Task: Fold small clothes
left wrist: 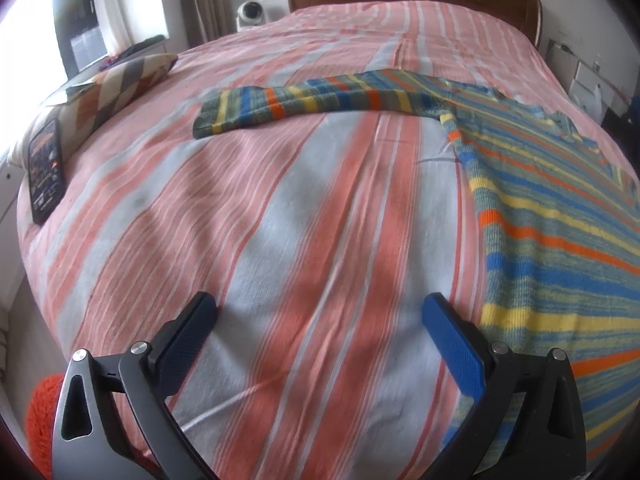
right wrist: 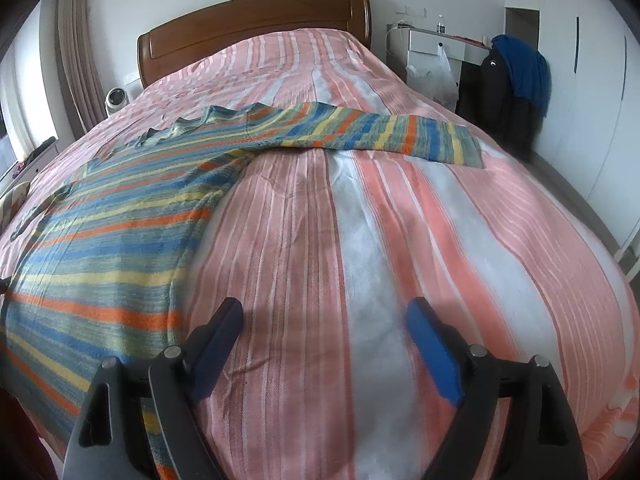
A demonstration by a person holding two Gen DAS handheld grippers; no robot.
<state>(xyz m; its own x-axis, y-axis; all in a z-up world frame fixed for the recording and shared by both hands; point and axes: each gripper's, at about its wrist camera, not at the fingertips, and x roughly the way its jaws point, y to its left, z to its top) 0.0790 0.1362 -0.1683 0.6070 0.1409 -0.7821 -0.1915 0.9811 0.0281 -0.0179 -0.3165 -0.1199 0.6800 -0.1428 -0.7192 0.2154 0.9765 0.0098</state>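
Note:
A small knit sweater (left wrist: pixel 560 216) with blue, yellow, orange and grey-green stripes lies flat on the bed. In the left wrist view its body fills the right side and one sleeve (left wrist: pixel 288 104) stretches out to the left. In the right wrist view the sweater body (right wrist: pixel 104 236) lies at the left and the other sleeve (right wrist: pixel 400 136) reaches right. My left gripper (left wrist: pixel 320 312) is open and empty above bare sheet, just left of the sweater's hem edge. My right gripper (right wrist: pixel 324 316) is open and empty above bare sheet, just right of the hem edge.
The bed has a pink and white striped sheet (left wrist: pixel 304 216) and a wooden headboard (right wrist: pixel 256 28). A checked pillow (left wrist: pixel 116 84) and a black remote (left wrist: pixel 46 168) lie at the left bed edge. Something orange and fuzzy (left wrist: pixel 42 412) sits at the lower left. A chair with dark clothes (right wrist: pixel 508 84) stands right of the bed.

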